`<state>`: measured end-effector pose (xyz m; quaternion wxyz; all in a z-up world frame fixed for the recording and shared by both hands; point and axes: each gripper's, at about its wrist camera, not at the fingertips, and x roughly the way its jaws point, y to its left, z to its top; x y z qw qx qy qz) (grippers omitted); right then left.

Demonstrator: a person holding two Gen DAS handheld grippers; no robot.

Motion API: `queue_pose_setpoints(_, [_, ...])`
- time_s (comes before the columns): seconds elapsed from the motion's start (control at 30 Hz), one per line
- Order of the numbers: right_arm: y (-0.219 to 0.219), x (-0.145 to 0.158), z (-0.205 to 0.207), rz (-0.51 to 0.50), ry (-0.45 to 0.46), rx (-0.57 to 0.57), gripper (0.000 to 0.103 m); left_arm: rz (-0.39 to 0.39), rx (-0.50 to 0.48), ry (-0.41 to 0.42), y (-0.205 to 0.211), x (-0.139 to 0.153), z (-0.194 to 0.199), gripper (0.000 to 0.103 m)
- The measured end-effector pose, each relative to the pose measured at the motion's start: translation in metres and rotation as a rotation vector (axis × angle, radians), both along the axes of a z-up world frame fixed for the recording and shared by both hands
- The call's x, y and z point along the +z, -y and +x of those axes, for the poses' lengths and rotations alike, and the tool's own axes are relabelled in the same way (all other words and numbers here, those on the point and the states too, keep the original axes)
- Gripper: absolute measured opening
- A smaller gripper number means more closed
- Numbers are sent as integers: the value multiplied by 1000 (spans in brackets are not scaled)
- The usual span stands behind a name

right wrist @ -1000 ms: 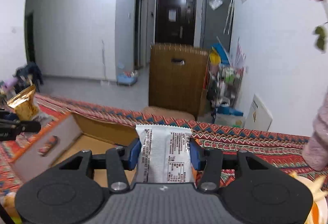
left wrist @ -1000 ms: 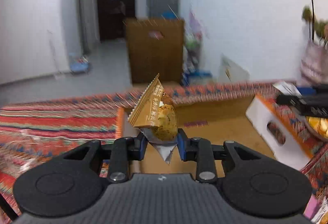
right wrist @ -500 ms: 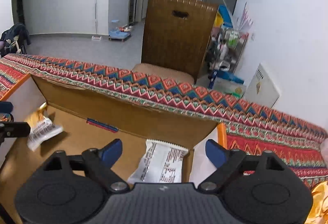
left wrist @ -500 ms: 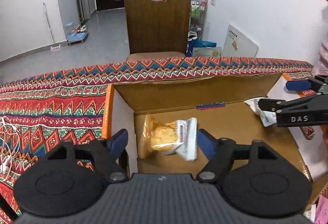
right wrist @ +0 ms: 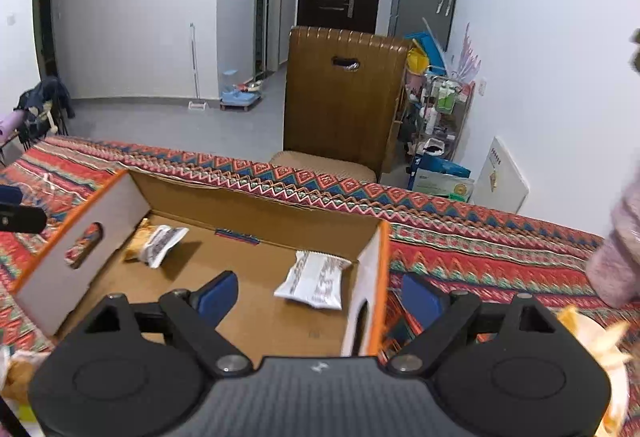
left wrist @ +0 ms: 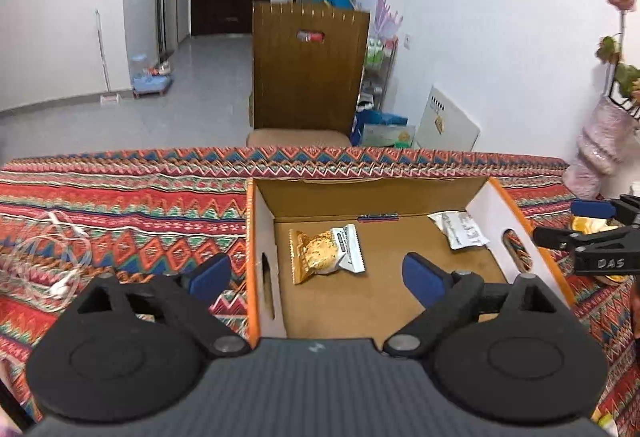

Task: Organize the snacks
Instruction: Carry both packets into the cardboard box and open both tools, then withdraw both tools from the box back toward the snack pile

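Both grippers wide open, empty, over cardboard box [left wrist: 486,203]
left gripper [left wrist: 316,277], right gripper [right wrist: 316,295]; "DAS" on right gripper, gold snack pack [left wrist: 326,253] and white snack pack [right wrist: 314,279] print unreadable

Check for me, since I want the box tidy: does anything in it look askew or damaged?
Nothing looks damaged. The gold cookie packet and the white snack packet both lie loose and crooked on the floor of the cardboard box, far apart, not lined up.
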<state>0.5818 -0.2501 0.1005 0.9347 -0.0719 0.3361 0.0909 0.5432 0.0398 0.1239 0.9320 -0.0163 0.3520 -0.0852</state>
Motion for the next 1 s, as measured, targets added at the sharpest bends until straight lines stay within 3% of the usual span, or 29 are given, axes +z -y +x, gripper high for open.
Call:
queue_pose_setpoints(0.1, [8, 18, -34, 34, 13, -6, 91, 5, -5, 41, 1, 17, -34, 102])
queue_pose_setpoints(0.2, [11, 35, -75, 65, 47, 15, 100, 17, -14, 115, 3, 35, -74, 103])
queue_pose_setpoints(0.33, [11, 50, -127, 79, 94, 25, 100, -1, -17, 170, 2, 49, -123, 103])
queue_pose_setpoints(0.57, [16, 58, -227, 164, 177, 71, 103, -7, 11, 242, -2, 40, -203, 103])
queue_pose_setpoints(0.8, [18, 23, -306, 80, 300, 30, 103, -26, 49, 287, -2, 6, -282, 103])
queue_pose_setpoints(1.0, [21, -24, -363, 106, 343, 10, 103, -62, 127, 300, -3, -28, -339, 103])
